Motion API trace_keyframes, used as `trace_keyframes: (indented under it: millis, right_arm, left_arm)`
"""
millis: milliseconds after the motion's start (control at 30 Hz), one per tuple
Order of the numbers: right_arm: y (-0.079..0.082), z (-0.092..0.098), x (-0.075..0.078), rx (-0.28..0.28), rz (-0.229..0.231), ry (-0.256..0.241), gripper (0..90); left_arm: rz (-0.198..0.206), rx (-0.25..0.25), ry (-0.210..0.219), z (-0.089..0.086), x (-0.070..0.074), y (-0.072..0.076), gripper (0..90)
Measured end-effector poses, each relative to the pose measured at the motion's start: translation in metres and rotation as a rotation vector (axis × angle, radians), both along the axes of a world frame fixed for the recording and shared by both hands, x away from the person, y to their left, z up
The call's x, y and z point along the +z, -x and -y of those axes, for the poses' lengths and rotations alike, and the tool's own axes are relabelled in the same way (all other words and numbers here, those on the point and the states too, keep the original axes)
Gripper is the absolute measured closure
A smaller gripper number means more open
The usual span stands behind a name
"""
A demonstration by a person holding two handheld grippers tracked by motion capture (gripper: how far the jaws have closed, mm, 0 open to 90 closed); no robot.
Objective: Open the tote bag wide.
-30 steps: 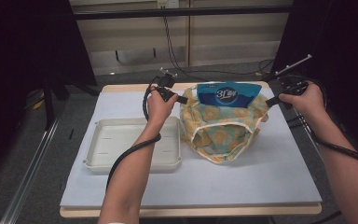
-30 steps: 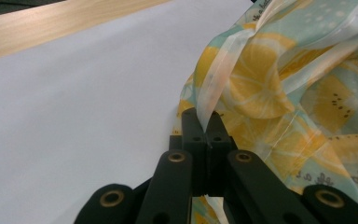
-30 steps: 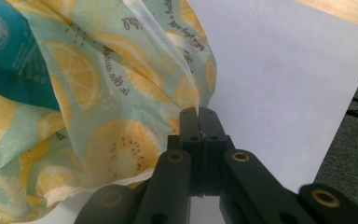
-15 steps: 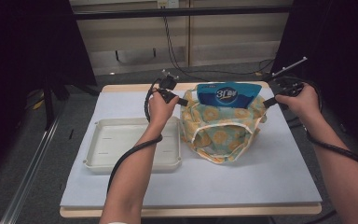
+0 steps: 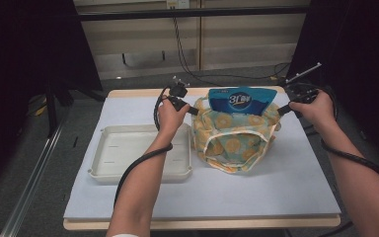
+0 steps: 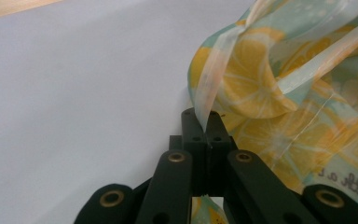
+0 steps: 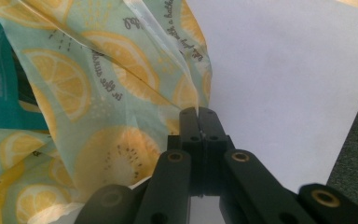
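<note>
This looks like a lab or a recording studio, not a home; black curtains [image 5: 24, 59] hang on both sides; the table [image 5: 128, 93] has a white sheet [image 5: 286, 182]; cables [image 5: 187, 54] hang on the bare wall [image 5: 256, 34] behind.

One lemon-print bag [image 5: 234, 143], one blue pouch [image 5: 238, 101], one white tray [image 5: 138, 154], two grippers

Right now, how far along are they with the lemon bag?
Done: a blue packet already stands inside the lemon bag, poking out the top. In hand: the left tool and right tool are each shut on the bag's fabric at opposite sides, holding it on the table. Left: probably lifting, moving or closing the bag. The white tray beside it holds nothing.
</note>
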State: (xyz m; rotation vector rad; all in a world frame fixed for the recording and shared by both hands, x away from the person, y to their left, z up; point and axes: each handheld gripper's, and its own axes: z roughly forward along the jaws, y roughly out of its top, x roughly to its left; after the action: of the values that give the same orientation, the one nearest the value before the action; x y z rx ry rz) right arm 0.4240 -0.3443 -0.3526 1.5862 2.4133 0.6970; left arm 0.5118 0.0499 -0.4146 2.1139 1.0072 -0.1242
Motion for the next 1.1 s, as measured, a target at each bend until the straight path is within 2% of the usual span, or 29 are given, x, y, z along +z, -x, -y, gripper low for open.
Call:
trace_keyframes:
  millis: [67, 100, 133, 200, 233, 400, 433, 467, 567, 600, 633, 667, 700, 800, 833, 933, 967, 1000, 1033, 1067, 1100]
  right_arm:
    - [-0.001, 0.000, -0.003, -0.012, -0.010, -0.003, 90.0]
    - [-0.002, 0.000, -0.004, -0.009, -0.005, -0.002, 90.0]
    - [-0.002, 0.000, -0.004, -0.009, -0.005, -0.002, 90.0]
    - [-0.003, 0.000, -0.006, -0.005, -0.010, -0.002, 90.0]
    - [-0.003, 0.000, -0.006, -0.017, -0.014, 0.004, 90.0]
    - [-0.004, -0.001, -0.012, -0.008, -0.023, 0.008, 90.0]
    - [-0.005, -0.001, -0.013, -0.004, -0.018, 0.005, 90.0]
    - [-0.004, -0.001, -0.013, -0.019, -0.024, 0.010, 90.0]
    - [-0.005, 0.001, -0.015, -0.016, -0.023, 0.008, 90.0]
    - [-0.005, 0.001, -0.016, -0.016, -0.018, 0.010, 90.0]
    - [-0.005, 0.001, -0.017, -0.019, -0.016, 0.008, 90.0]
    - [-0.005, 0.002, -0.018, -0.013, -0.013, 0.001, 90.0]
    - [-0.005, 0.002, -0.018, -0.012, -0.016, 0.006, 90.0]
    - [-0.005, 0.002, -0.020, -0.017, -0.017, 0.003, 90.0]
    - [-0.005, 0.002, -0.021, -0.012, -0.017, 0.006, 90.0]
    - [-0.005, 0.000, -0.022, -0.021, -0.026, 0.010, 90.0]
    - [-0.005, -0.001, -0.022, -0.021, -0.027, 0.010, 90.0]
    - [-0.005, -0.001, -0.023, -0.017, -0.023, 0.008, 90.0]
    - [-0.004, -0.001, -0.022, -0.020, -0.023, 0.011, 90.0]
    - [-0.004, -0.001, -0.022, -0.017, -0.016, 0.013, 90.0]
    - [-0.004, -0.001, -0.022, -0.011, -0.010, 0.013, 90.0]
  left_arm:
    - [0.003, -0.002, -0.005, -0.001, -0.001, -0.001, 90.0]
    - [0.008, -0.041, -0.038, -0.004, 0.000, -0.002, 90.0]
    - [-0.006, -0.009, -0.017, -0.002, -0.001, -0.001, 90.0]
    - [-0.015, 0.011, -0.007, -0.001, -0.002, -0.001, 90.0]
    - [-0.005, -0.035, -0.050, -0.006, -0.002, -0.004, 90.0]
    - [-0.009, -0.030, -0.047, -0.007, -0.005, -0.004, 90.0]
    - [-0.021, 0.015, -0.016, -0.005, -0.006, -0.002, 90.0]
    - [-0.007, -0.029, -0.050, -0.009, -0.005, -0.004, 90.0]
    - [-0.011, -0.021, -0.045, -0.010, -0.007, -0.004, 90.0]
    - [-0.025, -0.023, -0.043, -0.011, -0.008, -0.004, 90.0]
    - [-0.034, 0.015, -0.014, -0.008, -0.010, -0.002, 90.0]
    - [-0.032, 0.014, -0.020, -0.008, -0.010, -0.002, 90.0]
    - [-0.026, -0.028, -0.053, -0.011, -0.010, -0.004, 90.0]
    - [-0.024, -0.024, -0.058, -0.011, -0.012, -0.003, 90.0]
    - [-0.034, -0.022, -0.049, -0.010, -0.012, -0.003, 90.0]
    - [-0.029, -0.026, -0.053, -0.011, -0.011, -0.002, 89.9]
    - [-0.035, 0.019, -0.017, -0.008, -0.012, 0.001, 89.7]
    - [-0.026, -0.018, -0.050, -0.011, -0.010, -0.001, 88.8]
    - [-0.031, -0.028, -0.050, -0.012, -0.010, -0.001, 88.3]
    - [-0.025, -0.023, -0.045, -0.013, -0.009, 0.000, 87.7]
    - [-0.032, 0.010, -0.017, -0.012, -0.008, 0.002, 86.2]
